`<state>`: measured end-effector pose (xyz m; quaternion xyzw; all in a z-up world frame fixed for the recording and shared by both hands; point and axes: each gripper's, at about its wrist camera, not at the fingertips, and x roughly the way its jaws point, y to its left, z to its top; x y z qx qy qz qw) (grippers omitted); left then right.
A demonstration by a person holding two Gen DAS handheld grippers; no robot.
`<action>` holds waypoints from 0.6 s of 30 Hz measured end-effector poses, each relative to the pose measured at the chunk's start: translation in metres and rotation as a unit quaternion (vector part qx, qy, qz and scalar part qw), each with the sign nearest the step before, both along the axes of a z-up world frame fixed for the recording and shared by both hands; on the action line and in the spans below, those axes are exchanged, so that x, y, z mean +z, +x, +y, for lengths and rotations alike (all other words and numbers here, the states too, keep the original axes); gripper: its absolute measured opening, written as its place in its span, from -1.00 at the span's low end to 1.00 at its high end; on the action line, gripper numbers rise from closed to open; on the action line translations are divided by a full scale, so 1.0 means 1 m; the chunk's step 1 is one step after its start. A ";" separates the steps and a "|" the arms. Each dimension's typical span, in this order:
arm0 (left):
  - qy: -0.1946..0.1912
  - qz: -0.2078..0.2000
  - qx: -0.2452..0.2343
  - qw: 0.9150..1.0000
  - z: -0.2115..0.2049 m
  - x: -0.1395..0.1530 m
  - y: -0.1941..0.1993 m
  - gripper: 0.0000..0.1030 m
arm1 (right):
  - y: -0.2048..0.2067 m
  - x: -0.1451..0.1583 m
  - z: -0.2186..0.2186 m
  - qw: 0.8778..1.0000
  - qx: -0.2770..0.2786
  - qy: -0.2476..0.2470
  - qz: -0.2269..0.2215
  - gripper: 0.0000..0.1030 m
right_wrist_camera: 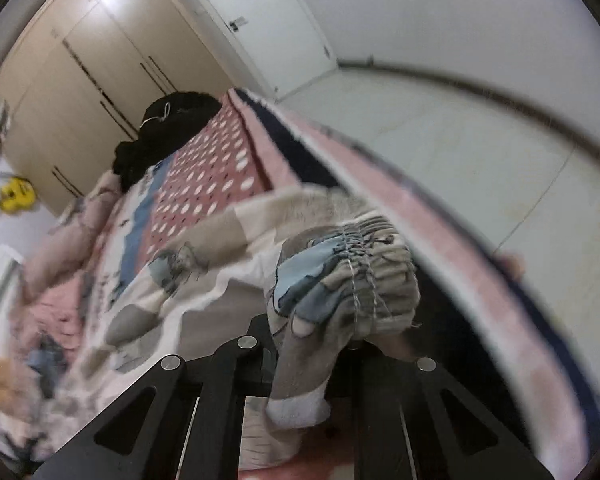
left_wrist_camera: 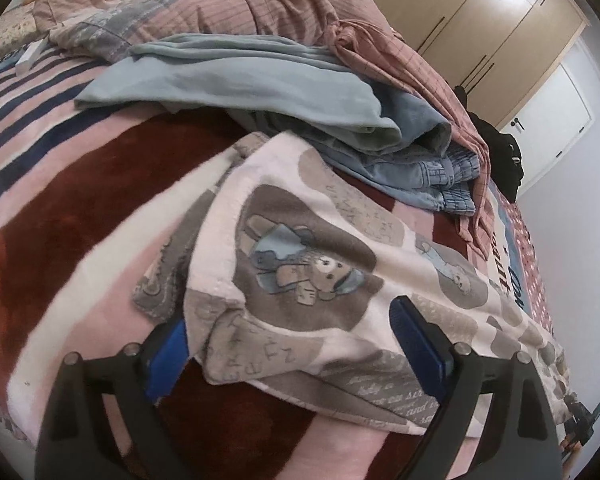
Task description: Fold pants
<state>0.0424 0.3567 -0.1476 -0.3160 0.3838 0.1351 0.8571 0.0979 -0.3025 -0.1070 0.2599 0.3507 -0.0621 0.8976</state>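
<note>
The pants (left_wrist_camera: 312, 264) are fleece, white and grey with teddy-bear prints, and lie across the bed. In the left wrist view my left gripper (left_wrist_camera: 292, 344) is open, its blue-padded fingers either side of the pants' near edge, just above the cloth. In the right wrist view my right gripper (right_wrist_camera: 312, 344) is shut on the pants' gathered elastic waistband (right_wrist_camera: 364, 264) and holds it bunched up off the bed; its fingertips are hidden by the cloth.
A striped pink, maroon and navy blanket (left_wrist_camera: 80, 208) covers the bed. A pile of blue clothes (left_wrist_camera: 260, 92) and a pink checked duvet (left_wrist_camera: 228, 4) lie behind the pants. A black garment (right_wrist_camera: 168, 128) lies at the bed's far end. Wardrobe doors (right_wrist_camera: 80, 60) stand beyond.
</note>
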 end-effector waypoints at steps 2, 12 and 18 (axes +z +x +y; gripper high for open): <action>-0.007 -0.006 -0.002 1.000 0.002 -0.001 -0.002 0.77 | 0.000 0.004 -0.009 1.000 -0.014 0.001 0.005 -0.91; 0.001 -0.024 -0.016 1.000 -0.002 0.011 -0.017 0.77 | -0.008 0.092 0.103 0.978 0.123 -0.137 -0.095 -0.91; -0.004 -0.036 -0.022 0.999 -0.005 0.016 -0.029 0.77 | 0.003 0.121 0.263 0.927 0.319 -0.137 -0.142 -0.91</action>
